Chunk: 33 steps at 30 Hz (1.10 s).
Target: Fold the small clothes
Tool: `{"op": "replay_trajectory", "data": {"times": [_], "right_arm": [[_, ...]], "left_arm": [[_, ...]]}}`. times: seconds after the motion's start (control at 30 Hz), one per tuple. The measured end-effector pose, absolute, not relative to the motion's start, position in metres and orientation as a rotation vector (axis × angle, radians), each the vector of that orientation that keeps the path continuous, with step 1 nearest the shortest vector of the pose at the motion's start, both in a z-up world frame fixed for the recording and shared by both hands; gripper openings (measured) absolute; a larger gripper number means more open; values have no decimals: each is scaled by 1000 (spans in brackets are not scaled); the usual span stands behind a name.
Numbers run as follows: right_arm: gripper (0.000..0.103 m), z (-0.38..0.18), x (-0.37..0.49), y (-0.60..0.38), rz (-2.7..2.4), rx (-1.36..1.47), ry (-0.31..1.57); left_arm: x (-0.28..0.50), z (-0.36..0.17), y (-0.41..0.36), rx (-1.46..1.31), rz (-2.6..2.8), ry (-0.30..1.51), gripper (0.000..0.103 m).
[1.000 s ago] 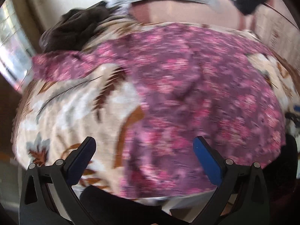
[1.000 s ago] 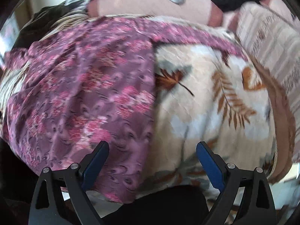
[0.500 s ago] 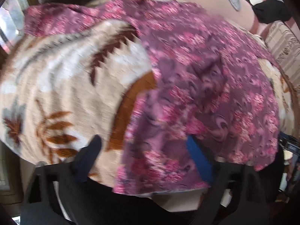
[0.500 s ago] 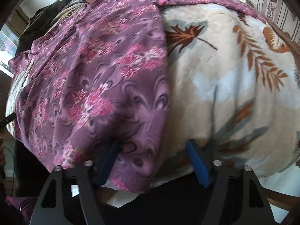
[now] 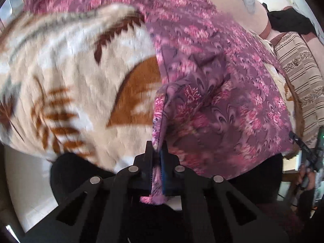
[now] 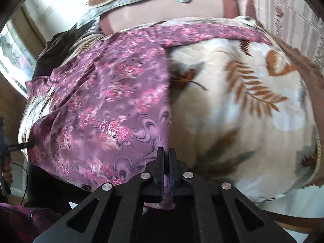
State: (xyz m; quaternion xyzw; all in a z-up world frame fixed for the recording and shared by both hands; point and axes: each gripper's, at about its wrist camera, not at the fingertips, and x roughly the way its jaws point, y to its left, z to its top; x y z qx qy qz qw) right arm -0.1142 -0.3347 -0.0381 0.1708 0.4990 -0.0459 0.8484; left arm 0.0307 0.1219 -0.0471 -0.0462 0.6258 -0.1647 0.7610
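Observation:
A purple garment with pink flowers (image 5: 218, 93) lies spread on a cream blanket with brown leaves (image 5: 70, 85). In the left wrist view my left gripper (image 5: 157, 151) is shut on the garment's near left corner; a fold of the cloth runs down between the pads and pokes out below them. In the right wrist view the same garment (image 6: 113, 105) covers the left half, and my right gripper (image 6: 166, 156) is shut on its near right corner, with purple cloth pinched between the jaws.
The blanket (image 6: 243, 111) drapes over the near edge of the bed. A striped cushion (image 5: 301, 81) stands at the right, a dark heap of clothes (image 6: 52, 54) at the back left, and pink bedding with a grey cloth (image 6: 154, 6) behind.
Both grippers went from wide open to shut on the garment's near corners. Each one came down closer to the cloth's near hem, and the left corner is bunched up in its jaws.

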Motion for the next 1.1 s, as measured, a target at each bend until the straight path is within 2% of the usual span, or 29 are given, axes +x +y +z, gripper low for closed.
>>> {"op": "replay_trajectory", "data": {"times": [0.1, 0.2, 0.23, 0.27, 0.3, 0.33, 0.4, 0.5, 0.53, 0.73, 0.8, 0.87, 0.9, 1.07, 1.1], "right_arm": [[3, -55, -110, -342, -125, 383, 1108], [4, -62, -102, -337, -115, 355, 1160], [4, -61, -97, -335, -125, 324, 1176], [9, -58, -92, -336, -132, 316, 1180], [9, -56, -91, -337, -134, 321, 1169], [9, -52, -87, -342, -131, 341, 1144], [13, -45, -79, -351, -140, 395, 1109], [26, -39, -59, -360, -155, 447, 1063], [28, -38, -50, -361, -170, 443, 1060], [28, -52, 1, -364, -182, 469, 1060], [31, -60, 16, -371, -200, 499, 1062], [33, -66, 31, -377, -219, 517, 1065], [35, -69, 38, -380, -225, 519, 1065], [43, -90, 80, -376, -234, 464, 1111], [40, -91, 84, -373, -226, 444, 1112]], "left_arm": [[30, -48, 124, -109, -372, 1376, 4], [39, -33, 129, -84, -350, 1317, 5], [46, -26, 132, -83, -342, 1295, 8], [57, -20, 133, -84, -334, 1273, 11], [70, -16, 133, -83, -320, 1253, 23], [82, -14, 133, -83, -298, 1242, 38], [113, -13, 129, -102, -272, 1211, 48], [165, -21, 117, -138, -253, 1221, 48], [188, -28, 112, -164, -237, 1231, 48], [266, -64, 109, -316, -111, 1297, 48], [281, -70, 109, -396, -95, 1285, 46], [290, -66, 106, -400, -89, 1247, 15], [296, -64, 104, -380, -77, 1238, 4], [315, -58, 111, -354, -33, 1210, 3], [319, -54, 113, -348, -30, 1197, 3]]}}
